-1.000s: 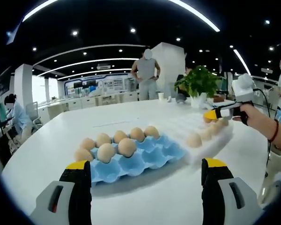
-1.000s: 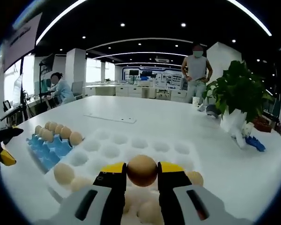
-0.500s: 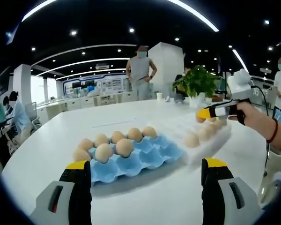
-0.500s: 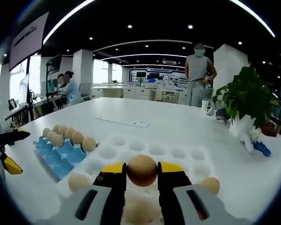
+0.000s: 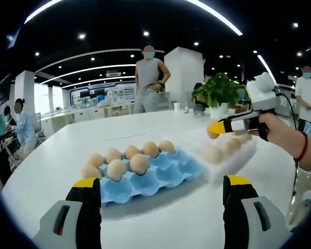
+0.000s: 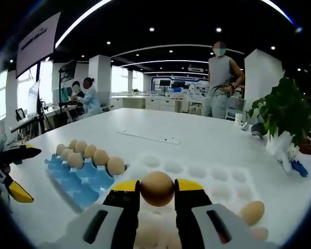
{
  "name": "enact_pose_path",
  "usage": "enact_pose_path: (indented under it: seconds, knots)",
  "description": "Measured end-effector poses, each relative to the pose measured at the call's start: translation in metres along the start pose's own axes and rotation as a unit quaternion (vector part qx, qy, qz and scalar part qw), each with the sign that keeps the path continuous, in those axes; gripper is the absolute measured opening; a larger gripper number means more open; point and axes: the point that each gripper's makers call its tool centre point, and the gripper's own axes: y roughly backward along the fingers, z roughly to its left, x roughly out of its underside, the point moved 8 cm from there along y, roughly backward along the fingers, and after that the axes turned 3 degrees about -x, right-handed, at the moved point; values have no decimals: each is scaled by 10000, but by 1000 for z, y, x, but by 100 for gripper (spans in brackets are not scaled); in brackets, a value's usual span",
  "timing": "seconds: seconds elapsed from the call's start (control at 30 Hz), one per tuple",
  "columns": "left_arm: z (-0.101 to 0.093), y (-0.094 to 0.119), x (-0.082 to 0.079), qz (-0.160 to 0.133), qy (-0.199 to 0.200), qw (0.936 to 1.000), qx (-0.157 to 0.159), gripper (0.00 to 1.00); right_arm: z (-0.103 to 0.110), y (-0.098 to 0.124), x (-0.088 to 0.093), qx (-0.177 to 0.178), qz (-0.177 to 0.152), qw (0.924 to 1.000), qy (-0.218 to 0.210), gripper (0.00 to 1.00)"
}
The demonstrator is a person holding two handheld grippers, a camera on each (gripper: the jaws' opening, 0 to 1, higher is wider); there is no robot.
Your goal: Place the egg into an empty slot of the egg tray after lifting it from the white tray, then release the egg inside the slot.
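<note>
Right gripper (image 6: 157,199) at bottom centre of right gripper view, jaws pinching one brown egg (image 6: 157,188) between yellow tips, egg held clear above the white tray (image 6: 197,171). Same gripper visible at right of left gripper view (image 5: 213,129), hand-held, raised over the white tray (image 5: 233,155). Left gripper (image 5: 158,192) at bottom of left gripper view, jaws spread wide, nothing between them, idle over the table (image 5: 160,228). Blue egg tray (image 6: 78,179) at lower left of right gripper view, just beside the white tray; eggs along its far rows, near slots empty (image 5: 166,174). Loose egg (image 6: 252,211) at lower right on the white tray. Step in hand, judged: lift done, carry toward the egg tray under way. Next move calls for travel left, alignment over an empty blue slot, slow descent, then release once seated; light grip needed, shell fragile.
</note>
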Motion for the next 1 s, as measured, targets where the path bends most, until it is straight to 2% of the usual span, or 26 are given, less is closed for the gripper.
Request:
enact_pose_path:
  seconds: [0.57, 1.0]
  knots:
    - [3, 0, 0, -43, 67, 10000, -19, 100, 42, -23, -10, -357, -54, 9993, 18, 27]
    - [3, 2, 3, -6, 80, 10000, -5, 100, 91, -50, -20, -813, -95, 9963, 260, 27]
